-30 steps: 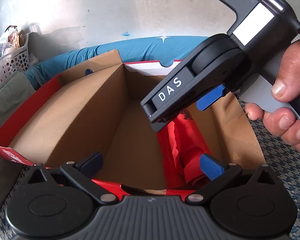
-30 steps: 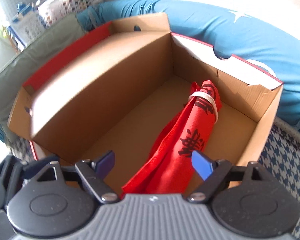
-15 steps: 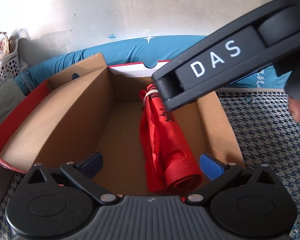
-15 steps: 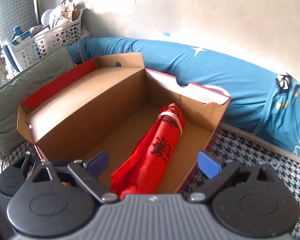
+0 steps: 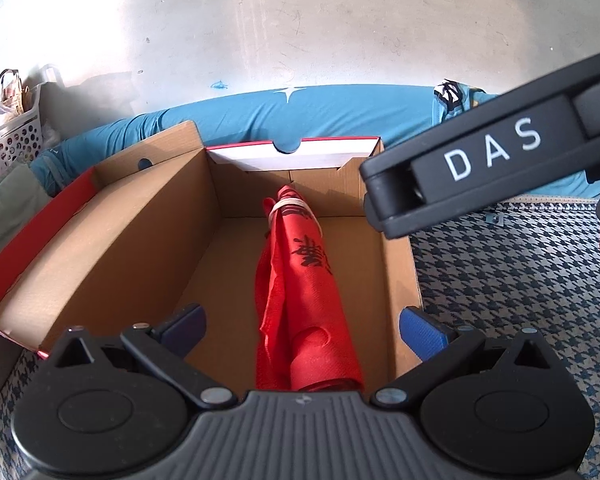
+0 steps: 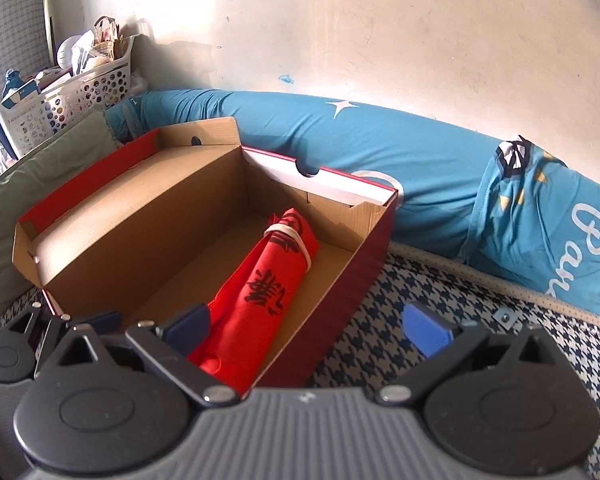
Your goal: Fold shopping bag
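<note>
Shopping bag (image 5: 308,304) of red fabric with black characters lay rolled into a tight bundle, cinched near its far end by a white band (image 5: 288,204), lengthwise on the floor of the open cardboard shoebox (image 5: 112,240), so the folding looked done and little seemed left beyond pulling the tools away. Going left to right, the left gripper (image 5: 300,326) hung above the box's near edge with its blue pads spread wide and holding nothing, while the right gripper (image 6: 306,326) hovered over the box's right wall and the houndstooth cover (image 6: 440,292), equally wide apart and empty.
</note>
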{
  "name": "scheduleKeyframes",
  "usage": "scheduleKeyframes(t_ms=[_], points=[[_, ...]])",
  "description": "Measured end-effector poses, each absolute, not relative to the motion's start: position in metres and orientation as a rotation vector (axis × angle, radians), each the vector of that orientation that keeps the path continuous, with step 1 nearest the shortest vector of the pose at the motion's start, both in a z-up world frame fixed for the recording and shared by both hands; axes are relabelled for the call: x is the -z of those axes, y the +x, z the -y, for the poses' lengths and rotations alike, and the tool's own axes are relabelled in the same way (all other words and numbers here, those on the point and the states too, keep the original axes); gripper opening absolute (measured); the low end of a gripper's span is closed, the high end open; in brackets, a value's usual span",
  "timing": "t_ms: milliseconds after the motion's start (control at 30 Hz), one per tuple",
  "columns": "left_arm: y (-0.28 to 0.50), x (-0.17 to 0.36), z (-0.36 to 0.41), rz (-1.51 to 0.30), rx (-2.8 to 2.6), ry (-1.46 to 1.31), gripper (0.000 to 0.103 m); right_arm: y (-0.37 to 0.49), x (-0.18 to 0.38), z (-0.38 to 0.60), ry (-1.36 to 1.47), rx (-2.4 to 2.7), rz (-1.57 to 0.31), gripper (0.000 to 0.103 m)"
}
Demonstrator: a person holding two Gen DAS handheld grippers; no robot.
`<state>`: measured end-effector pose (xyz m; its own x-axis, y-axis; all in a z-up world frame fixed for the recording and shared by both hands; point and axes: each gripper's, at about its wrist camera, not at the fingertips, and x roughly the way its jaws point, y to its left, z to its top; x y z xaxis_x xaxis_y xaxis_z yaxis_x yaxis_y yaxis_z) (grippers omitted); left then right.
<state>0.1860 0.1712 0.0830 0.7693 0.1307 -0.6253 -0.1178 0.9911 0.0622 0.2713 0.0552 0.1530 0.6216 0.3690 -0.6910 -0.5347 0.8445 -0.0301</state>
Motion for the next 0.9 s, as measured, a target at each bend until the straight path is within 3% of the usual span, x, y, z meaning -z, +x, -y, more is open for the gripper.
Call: scheduleKeyframes(t_ms=[900], points=[[0.17, -0.095, -0.168, -0.651, -0.157, 0.08, 0.103, 0.262, -0.153, -0.041, -0.17, -0.555, -0.765, 0.103]])
